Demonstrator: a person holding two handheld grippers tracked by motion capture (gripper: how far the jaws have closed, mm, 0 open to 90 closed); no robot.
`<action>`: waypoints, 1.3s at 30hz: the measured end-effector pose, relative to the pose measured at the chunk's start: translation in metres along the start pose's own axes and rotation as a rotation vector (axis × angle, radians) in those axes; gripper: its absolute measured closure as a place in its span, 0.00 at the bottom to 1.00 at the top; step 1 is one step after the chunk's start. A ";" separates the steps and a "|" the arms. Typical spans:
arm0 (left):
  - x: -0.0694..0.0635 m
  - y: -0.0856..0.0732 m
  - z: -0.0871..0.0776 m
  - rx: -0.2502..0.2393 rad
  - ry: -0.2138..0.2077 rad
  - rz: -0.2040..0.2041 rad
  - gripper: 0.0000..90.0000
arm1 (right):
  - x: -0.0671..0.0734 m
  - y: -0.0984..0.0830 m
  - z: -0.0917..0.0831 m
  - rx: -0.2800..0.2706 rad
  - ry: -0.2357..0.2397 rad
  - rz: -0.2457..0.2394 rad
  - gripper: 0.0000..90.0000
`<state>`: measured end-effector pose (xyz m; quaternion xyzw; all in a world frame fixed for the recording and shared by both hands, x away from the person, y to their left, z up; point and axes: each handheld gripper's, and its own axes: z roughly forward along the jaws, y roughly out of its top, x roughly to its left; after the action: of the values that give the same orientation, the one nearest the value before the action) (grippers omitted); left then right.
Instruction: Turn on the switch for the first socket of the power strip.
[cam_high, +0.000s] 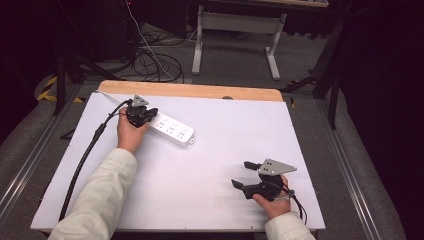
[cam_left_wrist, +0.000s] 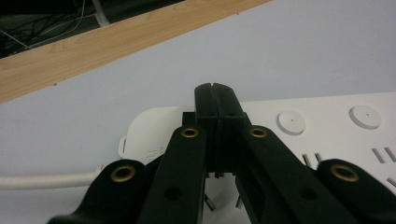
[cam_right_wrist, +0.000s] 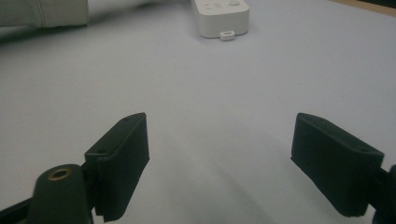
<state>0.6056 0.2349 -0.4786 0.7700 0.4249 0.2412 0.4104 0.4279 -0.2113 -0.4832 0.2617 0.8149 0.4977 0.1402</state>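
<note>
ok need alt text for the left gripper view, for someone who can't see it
The left gripper, its black fingers pressed shut together, sits over one end of a white power strip on a pale table. The strip's white cord runs off to the left, and a wooden table edge crosses the top of the picture.

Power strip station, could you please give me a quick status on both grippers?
Left gripper shut, over the power strip's cord end. Right gripper open, apart, over bare table. Nothing between them.
</note>
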 end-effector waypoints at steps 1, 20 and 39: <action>-0.001 0.000 0.000 0.004 0.000 -0.005 1.00 | 0.000 0.000 0.000 0.000 -0.001 0.001 0.22; -0.002 0.002 0.001 0.018 0.009 -0.017 1.00 | 0.000 0.000 0.000 -0.001 0.002 -0.001 0.22; 0.004 0.017 -0.025 -0.025 -0.045 -0.056 1.00 | 0.001 0.001 -0.001 -0.025 0.005 0.007 0.22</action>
<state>0.5975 0.2437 -0.4505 0.7578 0.4341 0.2174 0.4360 0.4271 -0.2116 -0.4822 0.2614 0.8081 0.5090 0.1398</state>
